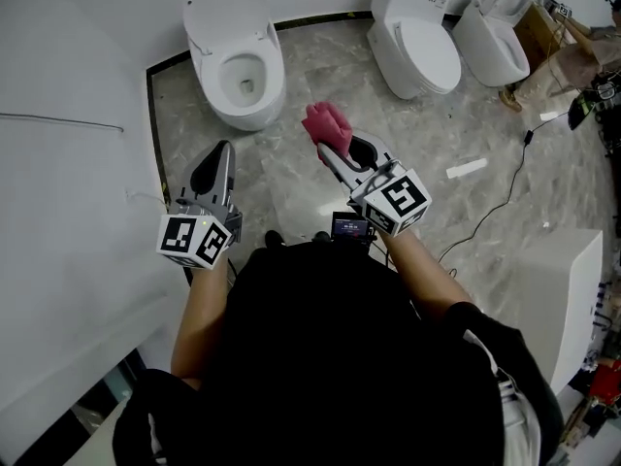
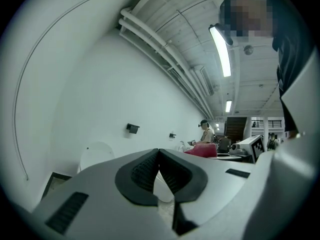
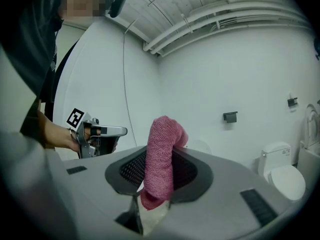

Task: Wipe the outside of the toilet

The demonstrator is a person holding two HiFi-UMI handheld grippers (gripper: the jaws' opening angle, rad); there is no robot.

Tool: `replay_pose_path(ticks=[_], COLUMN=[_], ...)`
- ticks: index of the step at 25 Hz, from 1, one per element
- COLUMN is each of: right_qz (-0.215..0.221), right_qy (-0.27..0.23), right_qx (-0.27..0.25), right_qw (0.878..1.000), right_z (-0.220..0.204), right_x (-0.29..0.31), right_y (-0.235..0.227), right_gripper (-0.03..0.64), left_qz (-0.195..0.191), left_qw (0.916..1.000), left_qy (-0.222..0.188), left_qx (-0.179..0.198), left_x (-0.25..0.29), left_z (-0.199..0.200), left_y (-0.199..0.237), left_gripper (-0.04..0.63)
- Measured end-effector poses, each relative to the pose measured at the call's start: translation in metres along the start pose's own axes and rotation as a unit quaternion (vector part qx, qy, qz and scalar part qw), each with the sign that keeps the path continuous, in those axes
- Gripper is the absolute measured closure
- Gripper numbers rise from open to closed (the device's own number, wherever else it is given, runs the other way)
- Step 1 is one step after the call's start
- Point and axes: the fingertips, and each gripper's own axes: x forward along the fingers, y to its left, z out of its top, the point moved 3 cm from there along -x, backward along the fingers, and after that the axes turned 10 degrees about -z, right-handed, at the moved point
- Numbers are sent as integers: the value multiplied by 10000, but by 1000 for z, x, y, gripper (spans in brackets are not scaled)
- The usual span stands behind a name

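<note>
Three white toilets stand along the far wall. The left toilet (image 1: 236, 61) has its lid up, the middle toilet (image 1: 415, 42) has its lid down, and the third toilet (image 1: 495, 32) is at the right. My right gripper (image 1: 337, 160) is shut on a pink cloth (image 1: 328, 129), held above the marble floor between the first two toilets. In the right gripper view the pink cloth (image 3: 161, 154) stands up between the jaws. My left gripper (image 1: 215, 168) is shut and holds nothing, and points at the left toilet from near the wall. Its jaws meet in the left gripper view (image 2: 159, 156).
A white wall (image 1: 68, 163) runs close along my left. A white box (image 1: 563, 289) stands at the right, with a black cable (image 1: 505, 183) and a white strip (image 1: 467, 169) on the floor near it. A cardboard box (image 1: 543, 32) sits far right.
</note>
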Motion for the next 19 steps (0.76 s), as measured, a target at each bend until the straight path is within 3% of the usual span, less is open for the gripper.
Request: replay_pose_path(ticks=[5,19], right_qz=[14,156], right_qy=[10,-83], right_qx=[98,278], right_qw=[10000,9995], right_z=[-11,-25], right_x=[-35,-76], right_y=[-21,-31], right_gripper=[489,489], left_qz=[-212,-142], left_qw=[9995,9994], left_qy=[208,296], left_qx=[123,112], left_x=[16,23], left_z=[-10,-27], left_y=[-44,-95], left_gripper=[580,580])
